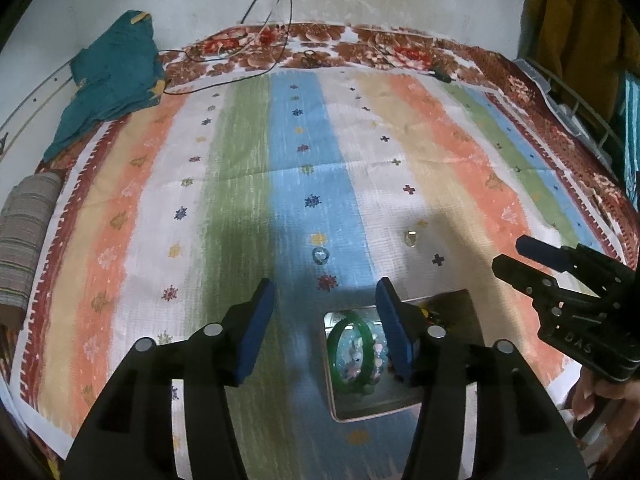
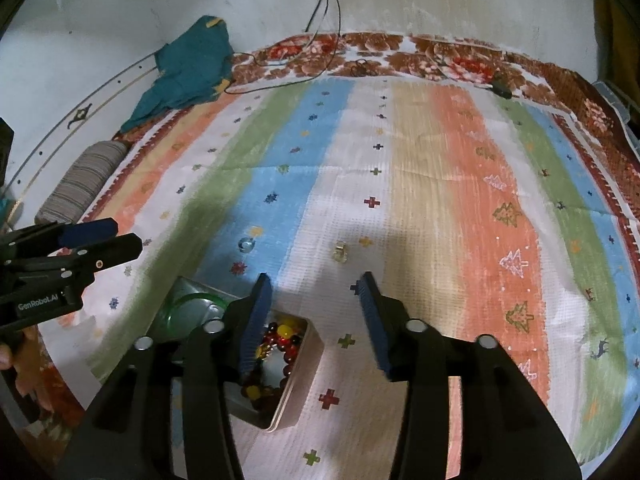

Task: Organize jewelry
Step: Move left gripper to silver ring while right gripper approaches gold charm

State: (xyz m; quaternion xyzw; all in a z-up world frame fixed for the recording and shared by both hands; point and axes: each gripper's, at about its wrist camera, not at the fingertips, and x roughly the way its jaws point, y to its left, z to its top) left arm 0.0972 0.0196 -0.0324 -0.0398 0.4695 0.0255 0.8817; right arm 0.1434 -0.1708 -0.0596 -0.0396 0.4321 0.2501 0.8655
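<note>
A metal tin [image 1: 360, 410] lies on the striped cloth and holds a green bangle [image 1: 340, 336] and pale bead bracelets [image 1: 378, 354]. In the right wrist view the tin [image 2: 298, 392] shows red and yellow bead bracelets [image 2: 286, 340] and the bangle [image 2: 188, 300]. A blue glass ring [image 1: 320, 256] [image 2: 247, 244] and a clear yellowish ring [image 1: 410, 237] [image 2: 340, 253] lie loose on the cloth beyond the tin. My left gripper [image 1: 326, 326] is open and empty, above the tin's left side. My right gripper [image 2: 316, 322] is open and empty, just right of the tin.
A striped cloth [image 1: 248, 152] covers a floral bedsheet [image 1: 376, 46]. A teal garment [image 1: 114, 76] and a grey striped roll [image 1: 24, 236] lie at the left edge. Cables [image 1: 224, 68] run along the back by the wall. The right gripper also shows in the left wrist view [image 1: 520, 256].
</note>
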